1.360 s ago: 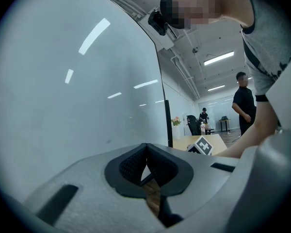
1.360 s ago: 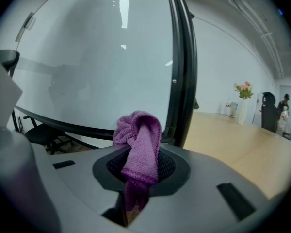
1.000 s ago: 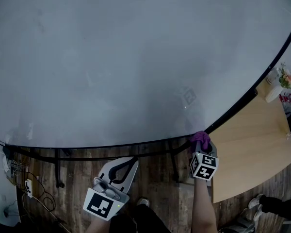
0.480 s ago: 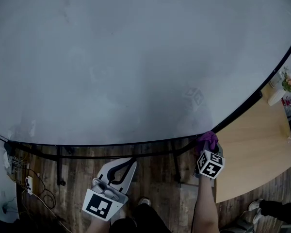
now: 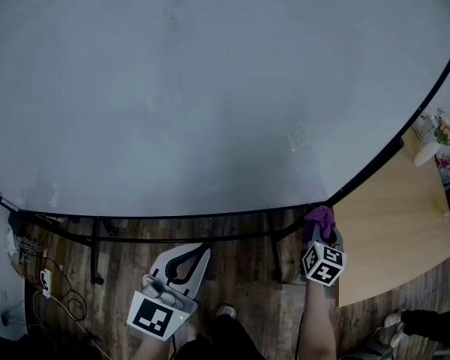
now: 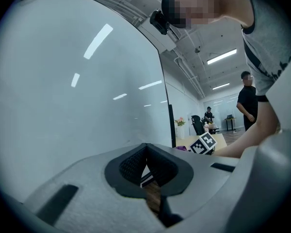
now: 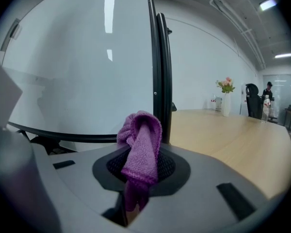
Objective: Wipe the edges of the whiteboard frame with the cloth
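The whiteboard fills the head view, its black frame curving along the bottom and up the right side. My right gripper is shut on a purple cloth, which sits at the frame's lower right corner. In the right gripper view the cloth bulges out of my right gripper, just before the upright frame edge. My left gripper hangs below the bottom edge, shut and empty. In the left gripper view my left gripper has its jaws together, with the board to the left.
A light wooden table stands right of the board, with a flower vase at its far end. Black stand legs and cables lie on the wood floor below. People stand far off in the room.
My right gripper with the cloth has slid a little to the right along the bottom frame edge to the corner. The left gripper has barely moved.
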`<state>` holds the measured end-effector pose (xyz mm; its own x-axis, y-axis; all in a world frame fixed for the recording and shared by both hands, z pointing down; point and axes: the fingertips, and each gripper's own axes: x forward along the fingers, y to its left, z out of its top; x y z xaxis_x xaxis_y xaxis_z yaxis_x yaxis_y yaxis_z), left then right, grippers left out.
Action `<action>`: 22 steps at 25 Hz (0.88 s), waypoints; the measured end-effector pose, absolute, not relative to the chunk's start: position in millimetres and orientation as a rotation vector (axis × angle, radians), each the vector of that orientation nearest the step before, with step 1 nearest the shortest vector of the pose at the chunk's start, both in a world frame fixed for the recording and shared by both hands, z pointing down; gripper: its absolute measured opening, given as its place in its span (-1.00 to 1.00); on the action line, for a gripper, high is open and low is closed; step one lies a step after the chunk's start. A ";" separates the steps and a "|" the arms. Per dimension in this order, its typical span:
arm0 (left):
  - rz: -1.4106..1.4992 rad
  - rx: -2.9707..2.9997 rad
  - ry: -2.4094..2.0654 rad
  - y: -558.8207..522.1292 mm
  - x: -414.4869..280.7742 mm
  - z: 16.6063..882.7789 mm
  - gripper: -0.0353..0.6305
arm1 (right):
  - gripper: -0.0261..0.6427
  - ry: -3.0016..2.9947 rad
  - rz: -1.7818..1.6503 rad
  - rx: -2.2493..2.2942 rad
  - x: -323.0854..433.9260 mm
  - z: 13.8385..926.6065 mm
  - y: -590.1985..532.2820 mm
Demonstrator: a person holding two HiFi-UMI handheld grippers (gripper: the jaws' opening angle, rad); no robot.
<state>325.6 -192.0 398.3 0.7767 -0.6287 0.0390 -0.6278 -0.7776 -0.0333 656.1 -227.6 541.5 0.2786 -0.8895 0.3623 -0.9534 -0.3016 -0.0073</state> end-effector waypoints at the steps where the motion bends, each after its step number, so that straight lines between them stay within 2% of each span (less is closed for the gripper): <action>1: -0.068 -2.940 1.047 -189.6 321.8 396.4 -0.85 | -0.73 -1.728 0.438 2.330 650.2 538.0 -224.9; 22: -0.011 -2.821 1.237 -125.5 224.6 359.1 -0.84 | -0.73 -2.020 0.277 2.161 508.9 464.3 -158.2</action>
<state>224.6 -125.5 359.1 0.6776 -0.7352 -0.0183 -0.7348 -0.6758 -0.0588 508.9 -158.2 464.3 0.0649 -0.9661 0.2500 -0.9977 -0.0676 -0.0023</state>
